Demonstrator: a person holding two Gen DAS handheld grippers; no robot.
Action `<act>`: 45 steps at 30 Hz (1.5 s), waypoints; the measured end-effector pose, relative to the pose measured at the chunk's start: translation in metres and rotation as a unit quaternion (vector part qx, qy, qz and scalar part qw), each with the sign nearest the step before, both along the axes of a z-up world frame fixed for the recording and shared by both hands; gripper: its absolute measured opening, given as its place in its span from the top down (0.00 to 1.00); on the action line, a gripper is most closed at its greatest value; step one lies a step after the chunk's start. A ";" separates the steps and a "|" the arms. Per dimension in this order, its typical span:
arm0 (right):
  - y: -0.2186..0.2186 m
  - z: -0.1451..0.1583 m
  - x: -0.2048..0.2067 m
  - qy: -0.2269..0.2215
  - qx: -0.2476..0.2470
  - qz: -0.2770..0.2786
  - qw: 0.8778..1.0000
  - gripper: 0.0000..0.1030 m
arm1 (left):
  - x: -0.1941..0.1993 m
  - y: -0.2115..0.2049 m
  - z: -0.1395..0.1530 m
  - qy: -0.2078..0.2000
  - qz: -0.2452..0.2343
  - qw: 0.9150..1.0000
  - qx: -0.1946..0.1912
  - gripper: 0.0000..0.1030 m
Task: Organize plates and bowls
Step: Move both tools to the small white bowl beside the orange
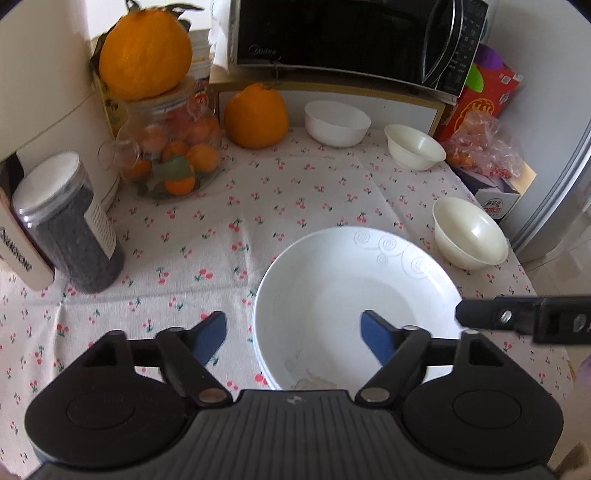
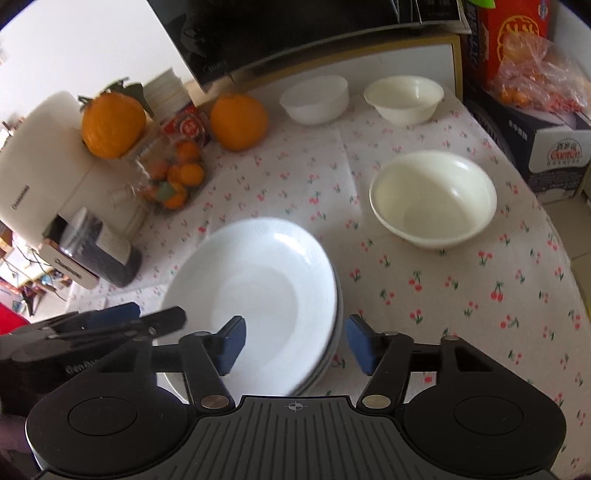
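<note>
Jaws of left gripper [image 1: 293, 338] and right gripper [image 2: 295, 345] stand apart, each straddling a rim of the plate stack [image 2: 258, 295] without pressing it. Stack rests on the cherry-print counter [image 2: 443, 302]. Cream bowl [image 2: 434, 197] beyond; two more bowls [image 2: 316, 98] farther back by the microwave [image 1: 343, 33].

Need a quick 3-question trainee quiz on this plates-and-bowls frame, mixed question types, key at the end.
1. True or false: the stack of plates rests on the tablecloth, gripped by neither gripper.
2. How many loose bowls stand apart from the stack?
3. Multiple choice: the large orange on top of the glass jar is A) peeled B) whole C) sliced.

Key:
1. True; the left gripper and right gripper are both open, fingers off the rim.
2. Three: white bowl, far cream bowl, near cream bowl.
3. B
</note>
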State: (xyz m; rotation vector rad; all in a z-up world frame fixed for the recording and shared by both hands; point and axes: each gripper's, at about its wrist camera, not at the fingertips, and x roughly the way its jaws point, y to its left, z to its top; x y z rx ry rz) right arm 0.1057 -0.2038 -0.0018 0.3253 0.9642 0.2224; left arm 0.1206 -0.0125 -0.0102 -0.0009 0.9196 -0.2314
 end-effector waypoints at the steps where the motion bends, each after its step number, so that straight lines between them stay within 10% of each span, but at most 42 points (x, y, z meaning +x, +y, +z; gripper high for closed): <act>1: -0.002 0.004 0.001 -0.005 0.002 -0.002 1.000 0.32 | 0.001 -0.002 0.001 -0.003 0.001 1.000 0.002 0.16; 15: -0.053 0.048 0.057 -0.066 -0.004 -0.054 0.996 0.16 | 0.059 -0.024 0.017 0.001 0.022 1.000 0.001 0.01; 27: -0.067 0.028 0.156 -0.075 0.029 -0.038 0.996 0.10 | 0.143 -0.059 0.021 -0.033 0.008 0.999 0.028 0.01; 37: -0.077 -0.015 0.234 -0.037 0.192 -0.059 0.979 0.10 | 0.211 -0.055 -0.005 -0.034 0.056 0.997 -0.049 0.02; 45: -0.088 -0.065 0.274 0.026 0.324 -0.112 0.939 0.10 | 0.246 -0.059 -0.026 -0.021 0.062 0.990 -0.129 0.16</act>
